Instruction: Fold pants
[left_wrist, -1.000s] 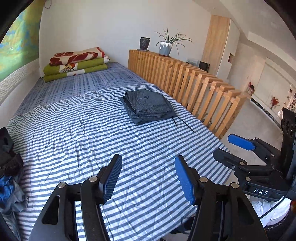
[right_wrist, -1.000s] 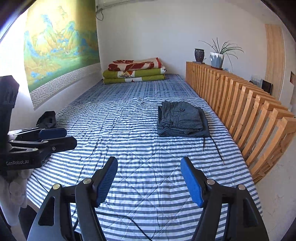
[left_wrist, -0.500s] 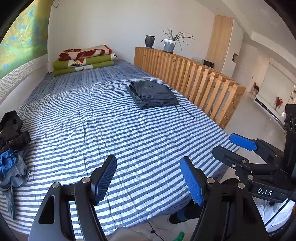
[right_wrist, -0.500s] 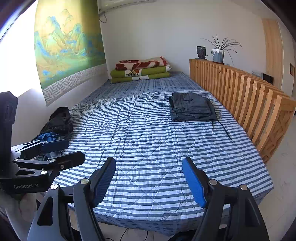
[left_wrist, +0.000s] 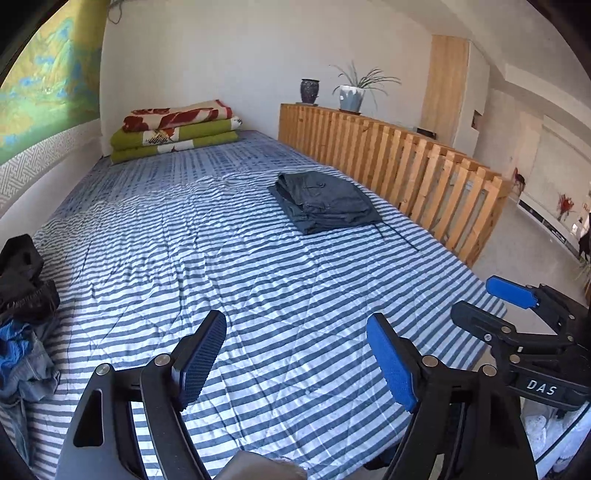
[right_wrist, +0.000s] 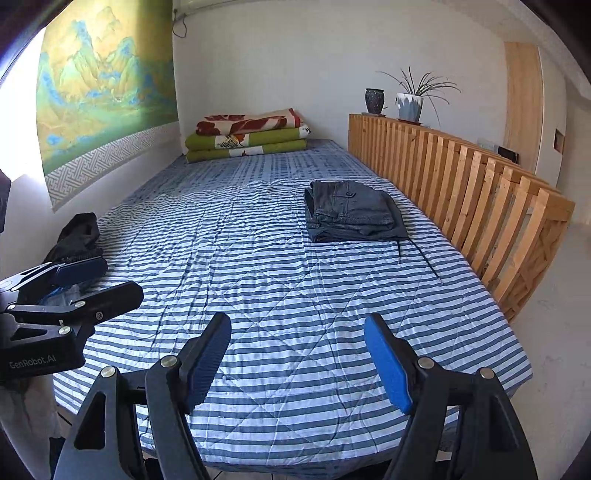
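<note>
Beyond hand-held gripper (right_wrist: 297, 356): folded pants (right_wrist: 352, 210)

"DAS" on right gripper (left_wrist: 480, 299) body; "GenRobot.AI" on left gripper (right_wrist: 110, 278) body. No other readable text.

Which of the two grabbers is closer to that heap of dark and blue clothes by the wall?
Left. The left gripper hangs over the bed's near end, just beside the heap of clothes; the right gripper sits farther toward the wooden railing side.
</note>
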